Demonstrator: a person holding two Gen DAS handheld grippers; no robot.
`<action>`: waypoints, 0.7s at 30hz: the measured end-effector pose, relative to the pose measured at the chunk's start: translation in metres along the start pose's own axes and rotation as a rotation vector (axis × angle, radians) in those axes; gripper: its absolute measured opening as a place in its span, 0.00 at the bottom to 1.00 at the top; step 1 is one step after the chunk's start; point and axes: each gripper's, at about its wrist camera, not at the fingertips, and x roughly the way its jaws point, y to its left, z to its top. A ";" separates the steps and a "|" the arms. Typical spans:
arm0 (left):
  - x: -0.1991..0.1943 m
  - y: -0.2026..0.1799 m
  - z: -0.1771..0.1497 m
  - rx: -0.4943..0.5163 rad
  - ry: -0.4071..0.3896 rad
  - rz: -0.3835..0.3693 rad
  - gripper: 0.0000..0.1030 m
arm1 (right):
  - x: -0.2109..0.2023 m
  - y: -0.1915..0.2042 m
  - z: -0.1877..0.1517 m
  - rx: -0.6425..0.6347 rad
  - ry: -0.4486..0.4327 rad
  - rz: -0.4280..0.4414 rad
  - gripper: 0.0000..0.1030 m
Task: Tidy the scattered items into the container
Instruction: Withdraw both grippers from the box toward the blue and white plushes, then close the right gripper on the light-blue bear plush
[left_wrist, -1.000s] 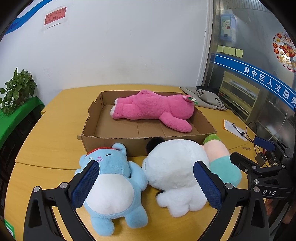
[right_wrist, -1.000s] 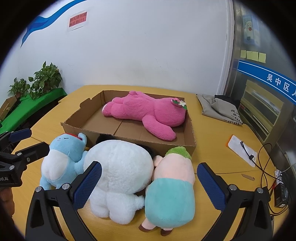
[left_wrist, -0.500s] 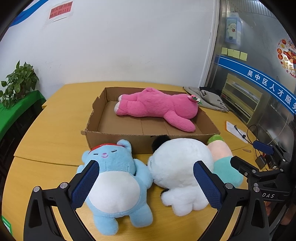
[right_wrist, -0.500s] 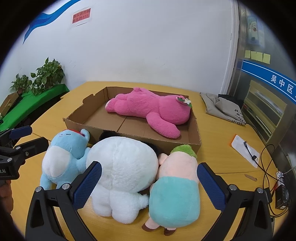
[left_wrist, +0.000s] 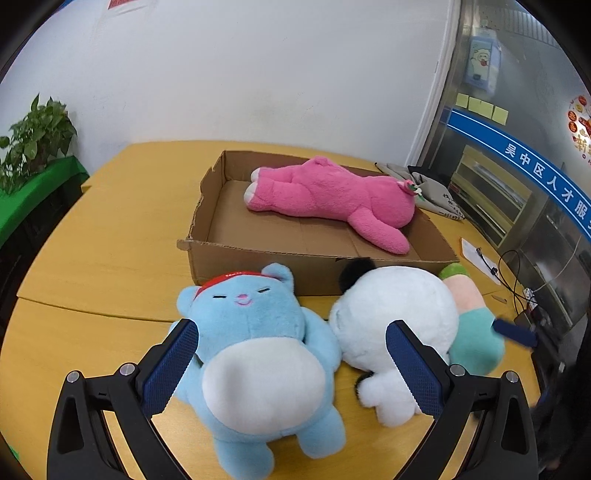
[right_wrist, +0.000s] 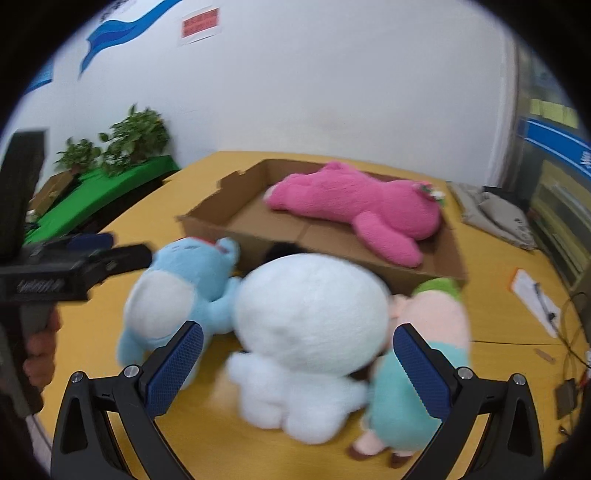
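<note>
On the yellow wooden desk (left_wrist: 110, 258) a shallow brown cardboard box (left_wrist: 258, 258) holds a long pink plush toy (left_wrist: 332, 195) lying on its side along the far wall. Three more soft toys lie in a row on the desk just in front of the box's near wall: a light blue plush bear with a white belly and red cap (left_wrist: 255, 354), a round white plush toy with a black tuft (left_wrist: 399, 325) touching it, and a plush doll with a peach body, teal skirt and green top (right_wrist: 424, 339) pressed against the white one.

The left gripper (left_wrist: 291, 365) is spread wide, its blue padded fingers flanking the blue bear's belly; the far pad overlaps the white toy in view, and contact cannot be judged. The right gripper (right_wrist: 299, 369) is also spread wide, with the white toy between its pads and the teal-skirted doll behind the outer pad. The right wrist view is blurred. A hand (right_wrist: 40, 347) holding the left gripper's handle shows at its left edge.
</note>
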 end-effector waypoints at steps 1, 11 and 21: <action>0.005 0.004 0.001 0.000 0.012 -0.009 1.00 | 0.006 0.011 -0.005 -0.007 0.013 0.036 1.00; 0.074 0.052 0.006 -0.048 0.172 -0.053 1.00 | 0.069 0.066 -0.018 0.106 0.125 0.187 1.00; 0.094 0.072 -0.005 -0.095 0.258 -0.183 0.82 | 0.122 0.080 -0.012 0.146 0.230 0.281 0.75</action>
